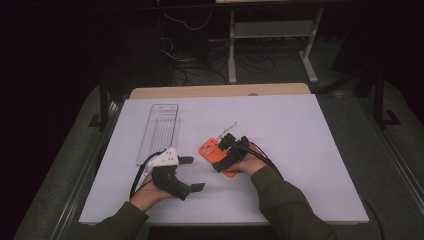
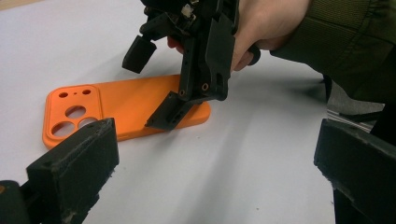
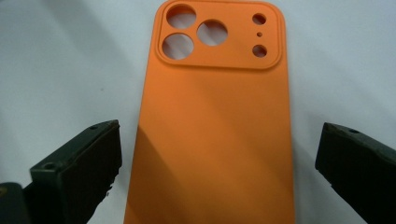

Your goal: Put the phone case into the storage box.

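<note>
We count one orange phone case (image 3: 212,126) lying flat on the white worktop (image 1: 310,150), back up, with five holes in its camera block. Our right gripper (image 1: 223,150) hovers just over it, jaws spread wide to either side. Our left gripper (image 1: 192,173) sits apart, jaws released. One clear plastic tray (image 1: 159,131) lies farther back.
</note>
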`<state>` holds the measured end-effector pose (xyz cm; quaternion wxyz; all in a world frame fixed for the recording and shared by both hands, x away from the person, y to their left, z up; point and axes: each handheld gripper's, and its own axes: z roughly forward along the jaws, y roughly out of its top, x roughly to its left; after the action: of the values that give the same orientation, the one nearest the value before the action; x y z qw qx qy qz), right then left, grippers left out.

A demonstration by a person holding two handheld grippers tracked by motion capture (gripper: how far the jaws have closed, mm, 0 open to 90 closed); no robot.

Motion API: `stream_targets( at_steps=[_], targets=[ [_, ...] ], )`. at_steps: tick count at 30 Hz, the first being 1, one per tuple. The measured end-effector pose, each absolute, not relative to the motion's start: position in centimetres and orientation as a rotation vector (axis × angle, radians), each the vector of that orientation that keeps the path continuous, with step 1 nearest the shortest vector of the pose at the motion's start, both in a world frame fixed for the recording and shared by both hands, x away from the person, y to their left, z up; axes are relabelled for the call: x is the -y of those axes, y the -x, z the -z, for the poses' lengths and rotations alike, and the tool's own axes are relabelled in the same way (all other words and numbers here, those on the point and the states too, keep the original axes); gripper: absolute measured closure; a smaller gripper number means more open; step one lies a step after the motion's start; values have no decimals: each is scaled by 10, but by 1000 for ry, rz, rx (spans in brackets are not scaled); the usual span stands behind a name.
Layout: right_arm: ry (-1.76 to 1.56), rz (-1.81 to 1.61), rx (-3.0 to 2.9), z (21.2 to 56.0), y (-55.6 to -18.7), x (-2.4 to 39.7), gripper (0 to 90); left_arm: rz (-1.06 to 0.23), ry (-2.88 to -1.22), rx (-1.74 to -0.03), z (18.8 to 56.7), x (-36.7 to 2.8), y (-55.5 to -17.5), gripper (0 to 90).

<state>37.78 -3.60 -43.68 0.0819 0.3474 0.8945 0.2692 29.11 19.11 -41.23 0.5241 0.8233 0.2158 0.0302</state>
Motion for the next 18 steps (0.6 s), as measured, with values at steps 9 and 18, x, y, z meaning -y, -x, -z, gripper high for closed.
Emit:
stream_targets(
  at_steps=[9,18],
  targets=[
    [-1039,-784,-2690,438,-377,35,28,-71,-1970,-517,412,-191,-291,0],
    [-1041,-754,-2702,440,-375,33,67,-72,-1968,-518,412,-191,-291,0]
  ],
)
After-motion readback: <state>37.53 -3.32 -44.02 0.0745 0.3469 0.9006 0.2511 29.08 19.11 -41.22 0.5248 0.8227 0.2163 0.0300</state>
